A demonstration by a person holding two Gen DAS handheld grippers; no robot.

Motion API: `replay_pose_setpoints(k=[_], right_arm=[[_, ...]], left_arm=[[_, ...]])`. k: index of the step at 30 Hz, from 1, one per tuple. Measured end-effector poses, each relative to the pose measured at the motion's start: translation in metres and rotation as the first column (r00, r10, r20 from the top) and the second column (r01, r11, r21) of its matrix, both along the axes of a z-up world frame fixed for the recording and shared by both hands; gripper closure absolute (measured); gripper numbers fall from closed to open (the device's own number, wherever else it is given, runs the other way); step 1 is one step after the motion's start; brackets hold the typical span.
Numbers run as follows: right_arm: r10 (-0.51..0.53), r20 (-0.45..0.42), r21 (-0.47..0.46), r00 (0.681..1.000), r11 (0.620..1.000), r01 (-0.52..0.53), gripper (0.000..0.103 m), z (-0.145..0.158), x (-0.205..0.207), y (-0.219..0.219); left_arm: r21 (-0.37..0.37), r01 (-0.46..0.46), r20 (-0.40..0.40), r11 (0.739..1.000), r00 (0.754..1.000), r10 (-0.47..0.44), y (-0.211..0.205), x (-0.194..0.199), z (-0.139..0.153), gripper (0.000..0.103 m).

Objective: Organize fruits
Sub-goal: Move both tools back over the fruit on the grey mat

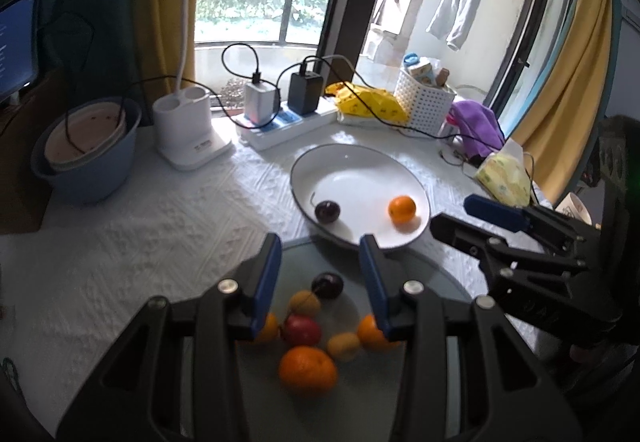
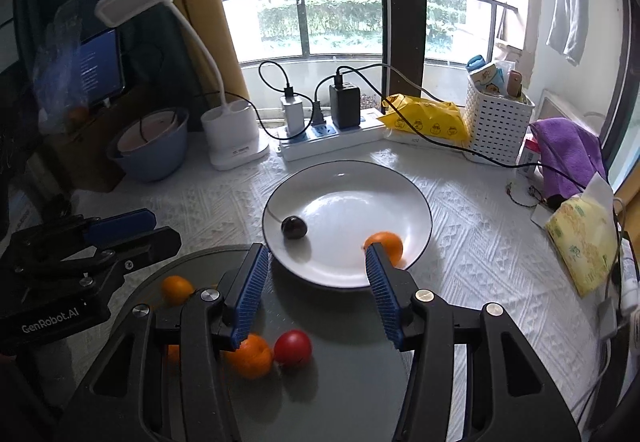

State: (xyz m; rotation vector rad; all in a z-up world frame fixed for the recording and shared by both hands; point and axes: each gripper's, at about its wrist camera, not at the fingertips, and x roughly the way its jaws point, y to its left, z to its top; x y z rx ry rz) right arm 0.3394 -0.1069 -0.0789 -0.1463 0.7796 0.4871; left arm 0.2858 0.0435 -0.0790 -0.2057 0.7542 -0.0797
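Observation:
A white plate point(image 1: 360, 166) point(image 2: 348, 182) holds a dark plum point(image 1: 327, 211) point(image 2: 294, 227) and a small orange point(image 1: 401, 208) point(image 2: 390, 244). In front of it a grey glass disc point(image 1: 400, 382) point(image 2: 320, 382) carries several fruits: a big orange point(image 1: 307, 369) point(image 2: 250, 356), a red fruit point(image 1: 302, 330) point(image 2: 293, 348), a dark plum point(image 1: 327, 285), yellow fruits point(image 1: 344, 346). My left gripper point(image 1: 320, 254) point(image 2: 160, 228) is open and empty above the disc. My right gripper point(image 2: 316, 260) point(image 1: 450, 212) is open and empty at the plate's near rim.
At the back stand a blue basin point(image 1: 86, 162), a white lamp base point(image 1: 188, 130), a power strip with chargers point(image 1: 288, 118), a yellow bag point(image 1: 368, 102), a white basket point(image 1: 424, 102), a purple cloth point(image 1: 476, 122) and a tissue pack point(image 1: 504, 178). Cables cross the tablecloth.

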Motion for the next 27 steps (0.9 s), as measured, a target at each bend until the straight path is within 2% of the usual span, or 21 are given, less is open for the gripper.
replay_pose_setpoints(k=[16,23,27], right_arm=[[-0.008,-0.003,-0.004,1.0,1.0,0.008,0.049,-0.007,-0.039,-0.011],[-0.01,-0.039,0.0,0.999,1.0,0.01,0.049,-0.026,-0.052,-0.018],[-0.004,-0.053,0.001,0.999,1.0,0.004,0.049,-0.036,-0.058,-0.023]], left_arm=[[0.041,-0.02,-0.004,0.999,1.0,0.02,-0.003,-0.05,-0.018,0.061],[0.028,-0.016,0.006,0.999,1.0,0.016,-0.01,-0.068,-0.029,0.061],[0.03,-0.01,-0.02,0.999,1.0,0.011,-0.015,-0.072,-0.041,0.061]])
